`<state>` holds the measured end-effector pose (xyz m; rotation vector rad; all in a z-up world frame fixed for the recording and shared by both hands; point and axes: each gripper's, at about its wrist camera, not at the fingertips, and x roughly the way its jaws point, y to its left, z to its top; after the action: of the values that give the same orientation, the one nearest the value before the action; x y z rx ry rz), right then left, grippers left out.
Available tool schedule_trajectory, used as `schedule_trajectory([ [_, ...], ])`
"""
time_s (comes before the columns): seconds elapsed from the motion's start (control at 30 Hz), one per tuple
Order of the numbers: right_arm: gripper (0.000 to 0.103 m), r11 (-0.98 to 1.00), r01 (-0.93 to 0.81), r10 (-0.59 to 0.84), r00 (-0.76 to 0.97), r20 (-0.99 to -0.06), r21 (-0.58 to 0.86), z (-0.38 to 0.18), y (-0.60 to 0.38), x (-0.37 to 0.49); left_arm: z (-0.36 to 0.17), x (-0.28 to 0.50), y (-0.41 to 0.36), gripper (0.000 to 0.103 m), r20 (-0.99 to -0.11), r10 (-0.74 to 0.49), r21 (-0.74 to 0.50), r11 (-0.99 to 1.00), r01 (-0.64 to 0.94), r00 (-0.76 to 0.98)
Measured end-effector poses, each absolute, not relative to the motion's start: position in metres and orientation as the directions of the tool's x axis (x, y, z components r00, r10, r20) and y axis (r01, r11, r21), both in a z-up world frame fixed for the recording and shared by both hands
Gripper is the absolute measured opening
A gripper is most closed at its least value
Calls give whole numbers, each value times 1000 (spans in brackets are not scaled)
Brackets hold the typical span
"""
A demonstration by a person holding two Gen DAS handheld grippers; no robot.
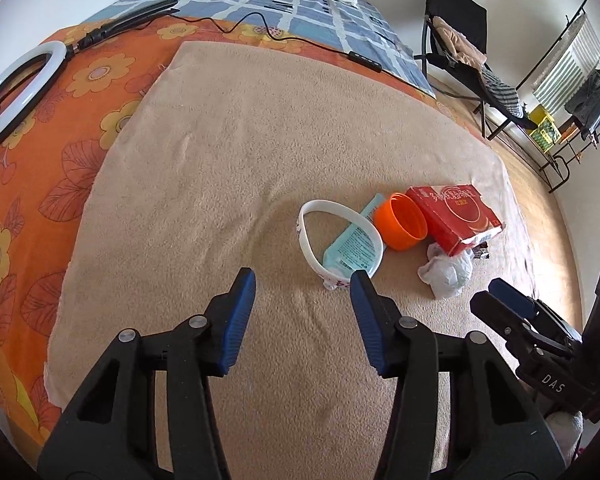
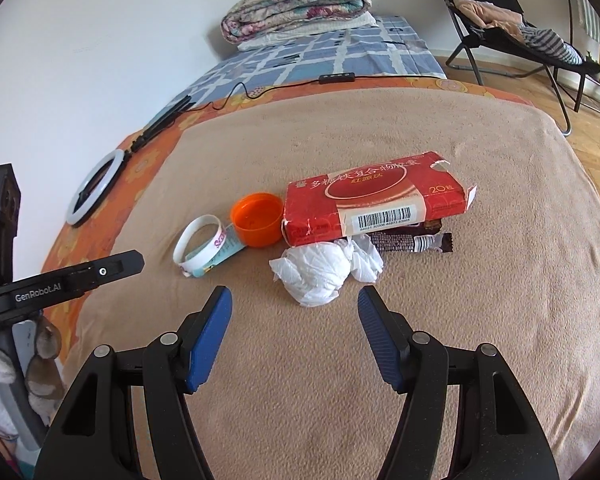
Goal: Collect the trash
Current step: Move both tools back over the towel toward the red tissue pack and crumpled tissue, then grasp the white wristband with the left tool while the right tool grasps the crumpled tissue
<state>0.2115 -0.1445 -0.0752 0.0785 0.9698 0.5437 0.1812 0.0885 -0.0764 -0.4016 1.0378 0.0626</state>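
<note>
the trash sits heaped toward the right edge of the bed's tan blanket (image 2: 500, 320). the risk i'd guess: the crumpled tissue (image 2: 320, 274) touches the torn red box (image 2: 376, 204), so a sloppy pinch could drag both or leave scraps. the right tool (image 2: 295, 300) tilts down just short of the tissue, jaws apart, empty. the left tool (image 1: 303, 280) is half open near the white wristband (image 1: 340, 240), holding nothing.
</note>
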Motion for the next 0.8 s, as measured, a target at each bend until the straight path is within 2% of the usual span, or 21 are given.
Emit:
schedule_trajectory([
  [0.07,65,868,-399,465,443,-767,296,-79,-142,217,-80,187,91,50,-850,-136,-292,926,-240,510],
  [0.13,65,870,-394,461,440,-771,296,-84,-139,222,-85,192,94,43,-853,-138,-293,925,-243,504],
  [0.4,65,880,-380,441,435,-785,284,-95,-128,235,-98,210,96,43,-856,-150,-305,919,-248,495],
  [0.5,65,889,-365,426,442,-790,275,-98,-127,239,-104,216,95,33,-861,-149,-299,922,-247,486],
  [0.6,65,893,-349,424,437,-793,285,-102,-127,244,-109,221,93,32,-867,-132,-277,929,-244,480],
  [0.7,65,898,-342,413,436,-800,277,-106,-124,246,-112,223,91,25,-870,-110,-252,937,-242,481],
  [0.77,65,901,-339,406,436,-804,271,-109,-122,248,-113,224,89,16,-870,-95,-238,941,-242,484],
  [0.8,65,902,-337,404,436,-804,271,-110,-122,250,-113,225,89,7,-871,-89,-229,943,-240,483],
])
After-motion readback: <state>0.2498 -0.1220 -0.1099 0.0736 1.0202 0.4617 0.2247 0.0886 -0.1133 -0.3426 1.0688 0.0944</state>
